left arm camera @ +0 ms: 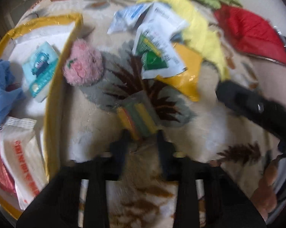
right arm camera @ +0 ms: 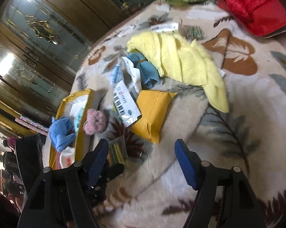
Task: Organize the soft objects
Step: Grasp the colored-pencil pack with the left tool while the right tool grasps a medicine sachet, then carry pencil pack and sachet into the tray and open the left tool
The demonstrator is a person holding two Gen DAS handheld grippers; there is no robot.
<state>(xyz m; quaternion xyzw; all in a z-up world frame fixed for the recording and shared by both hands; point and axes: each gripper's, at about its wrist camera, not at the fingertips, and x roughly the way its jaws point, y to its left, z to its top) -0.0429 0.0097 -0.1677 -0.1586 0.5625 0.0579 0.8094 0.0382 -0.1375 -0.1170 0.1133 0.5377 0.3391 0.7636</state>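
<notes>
- Nearest to us, the left gripper (left arm camera: 142, 133) had its two black fingers closed in around the near end of a small clear-wrapped pack of green and yellow sponge strips (left arm camera: 138, 116) lying on the cream leaf-patterned fleece blanket (left arm camera: 200, 133). We judged it to be gripping the pack, though blur kept us from seeing firm contact.
- We saw the hold as shallow, on one end only. A lift could let the slick wrapper slide out, or the fingertips could snag the blanket pile.
- The right gripper (right arm camera: 143, 161) hung wide open over the blanket with nothing between its blue-padded fingers (right arm camera: 186, 163). Its left finger sat close to the same pack, so the two tools could knock together if both went in.
- Just beyond lay a fuzzy pink plush ball (left arm camera: 83, 63), against the outside wall of the yellow-rimmed white fabric bin (left arm camera: 55, 87). A swing towards the bin could push it away.
- The bin already held a crumpled blue cloth (left arm camera: 2, 91) and a teal tissue pack (left arm camera: 41, 70).
- Farther off, a loose white printed sachet (left arm camera: 158, 57) overlapped a glossy yellow pouch (left arm camera: 186, 76), and a pale yellow towel (right arm camera: 181, 60) lay behind them.
</notes>
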